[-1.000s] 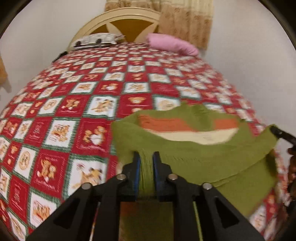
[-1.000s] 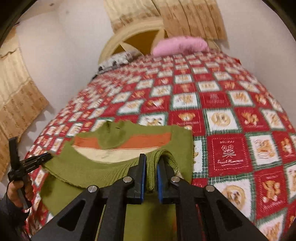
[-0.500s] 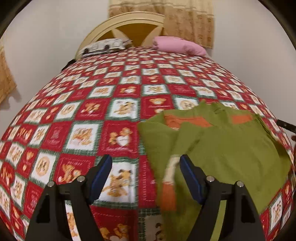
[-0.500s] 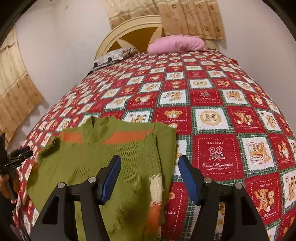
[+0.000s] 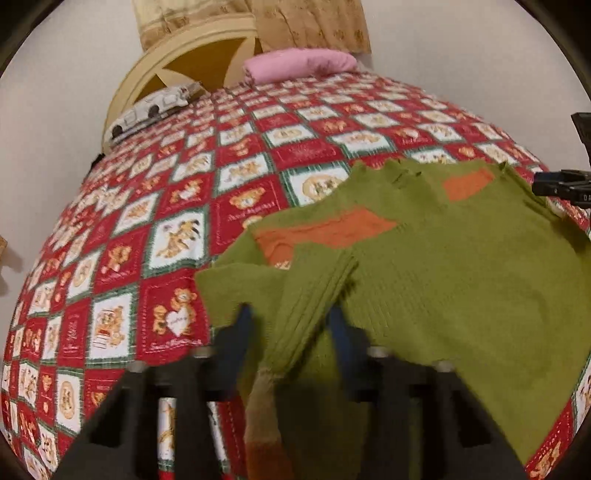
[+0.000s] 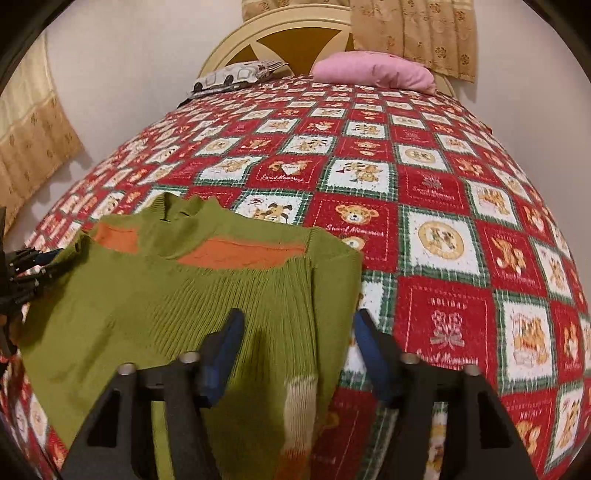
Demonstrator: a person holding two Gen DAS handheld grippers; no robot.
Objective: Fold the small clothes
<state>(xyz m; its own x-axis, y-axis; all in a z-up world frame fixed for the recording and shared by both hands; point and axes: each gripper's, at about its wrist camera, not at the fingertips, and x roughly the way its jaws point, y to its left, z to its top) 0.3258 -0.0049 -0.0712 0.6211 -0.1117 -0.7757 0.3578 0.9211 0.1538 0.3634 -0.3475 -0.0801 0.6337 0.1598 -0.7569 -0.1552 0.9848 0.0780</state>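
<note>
A small green knit sweater (image 5: pixel 443 280) with orange shoulder patches lies on the bed, its hem half folded up over the chest; it also shows in the right wrist view (image 6: pixel 192 302). My left gripper (image 5: pixel 291 325) is open, its blue pads either side of the folded left sleeve. My right gripper (image 6: pixel 297 332) is open over the sweater's right edge and sleeve. Neither holds anything. The right gripper shows at the right edge of the left wrist view (image 5: pixel 561 184); the left gripper shows at the left edge of the right wrist view (image 6: pixel 26 266).
The bed has a red, white and green bear-patterned quilt (image 6: pixel 443 221). A pink pillow (image 6: pixel 373 74) and a patterned pillow (image 6: pixel 236 75) lie by the cream headboard (image 6: pixel 280 33). Walls and beige curtains surround the bed.
A second ago both grippers were shut on the sweater's hem, carrying it up. They let go and opened; the folded sweater now lies flat. Both grippers have moved closer over the sleeves.
</note>
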